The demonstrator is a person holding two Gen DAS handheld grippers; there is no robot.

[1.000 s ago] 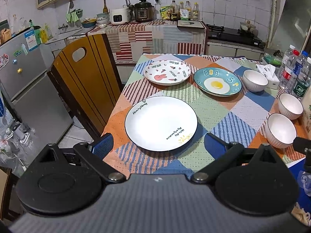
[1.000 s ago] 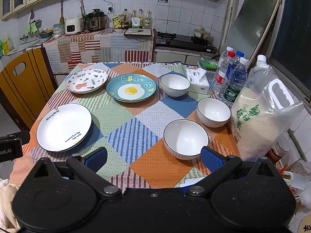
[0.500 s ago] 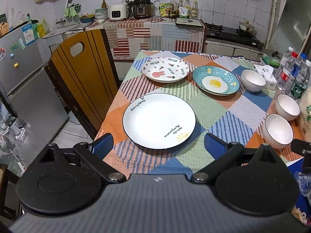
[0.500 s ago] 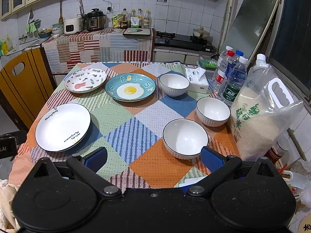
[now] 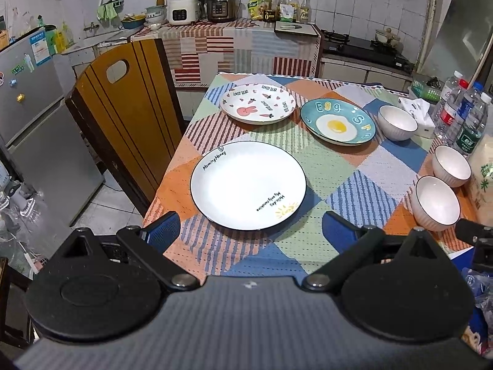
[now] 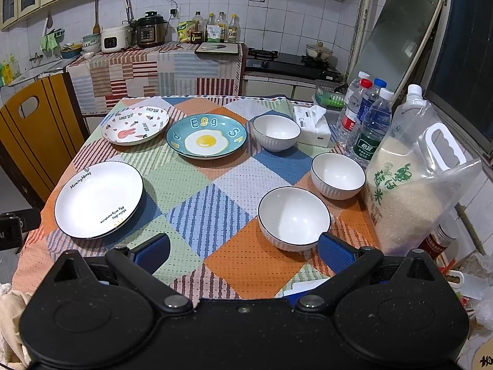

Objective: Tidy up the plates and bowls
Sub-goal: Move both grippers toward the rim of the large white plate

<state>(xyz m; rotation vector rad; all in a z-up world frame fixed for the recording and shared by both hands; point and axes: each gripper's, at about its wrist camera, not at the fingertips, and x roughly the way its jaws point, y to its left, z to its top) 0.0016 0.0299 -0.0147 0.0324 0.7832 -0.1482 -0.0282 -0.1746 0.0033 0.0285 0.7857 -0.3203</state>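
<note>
Three plates lie on the checked tablecloth: a white plate (image 5: 246, 185) (image 6: 98, 199) near the front left, a rabbit-print plate (image 5: 258, 103) (image 6: 135, 125) and a blue egg plate (image 5: 337, 125) (image 6: 206, 135) behind it. Three white bowls stand on the right: the nearest bowl (image 6: 292, 217) (image 5: 434, 202), a middle bowl (image 6: 337, 175) (image 5: 451, 166) and a far bowl (image 6: 276, 132) (image 5: 397, 121). My left gripper (image 5: 251, 231) is open just before the white plate. My right gripper (image 6: 243, 251) is open, its right finger close to the nearest bowl. Neither holds anything.
A bag of rice (image 6: 409, 185), water bottles (image 6: 369, 126) and a tissue box (image 6: 311, 125) crowd the table's right edge. A wooden chair (image 5: 123, 108) stands at the left side. A fridge (image 5: 34, 108) is further left, with the kitchen counter (image 6: 154, 64) behind.
The left gripper has drifted slightly, so the white plate sits a little further left and lower in its view. The right view has barely shifted. Both grippers stay open.
</note>
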